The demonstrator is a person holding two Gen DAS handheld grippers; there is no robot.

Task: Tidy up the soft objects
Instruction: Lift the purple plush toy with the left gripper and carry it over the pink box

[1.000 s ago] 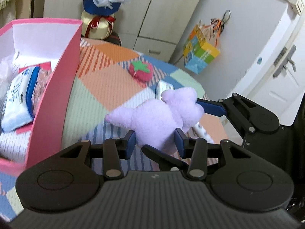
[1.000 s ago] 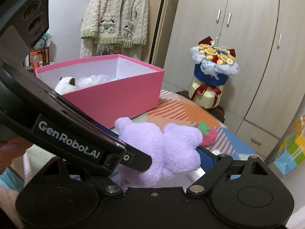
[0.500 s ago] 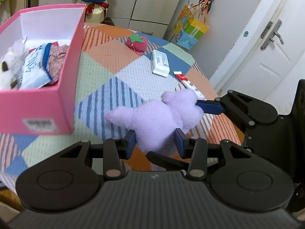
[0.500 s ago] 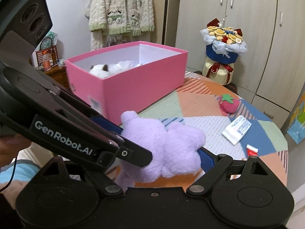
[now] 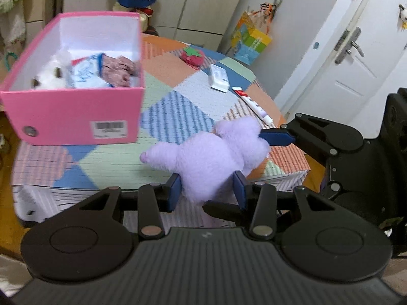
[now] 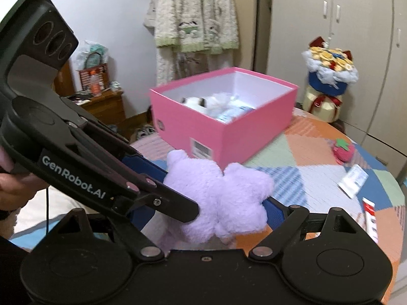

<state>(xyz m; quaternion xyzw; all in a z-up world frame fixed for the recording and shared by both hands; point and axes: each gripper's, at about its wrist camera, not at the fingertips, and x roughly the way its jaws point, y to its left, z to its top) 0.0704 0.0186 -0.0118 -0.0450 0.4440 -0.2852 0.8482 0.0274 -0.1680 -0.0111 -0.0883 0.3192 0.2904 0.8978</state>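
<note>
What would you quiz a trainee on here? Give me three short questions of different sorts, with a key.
1. What do the left gripper and the right gripper hold between them?
A. a white packet
B. a purple plush toy
C. a red tube
2. True or false: the pink box is empty.
3. Which red soft thing lies on the patchwork table, outside the box?

Key:
1. B, the purple plush toy.
2. False: a white plush and other items lie in it.
3. The strawberry toy.
</note>
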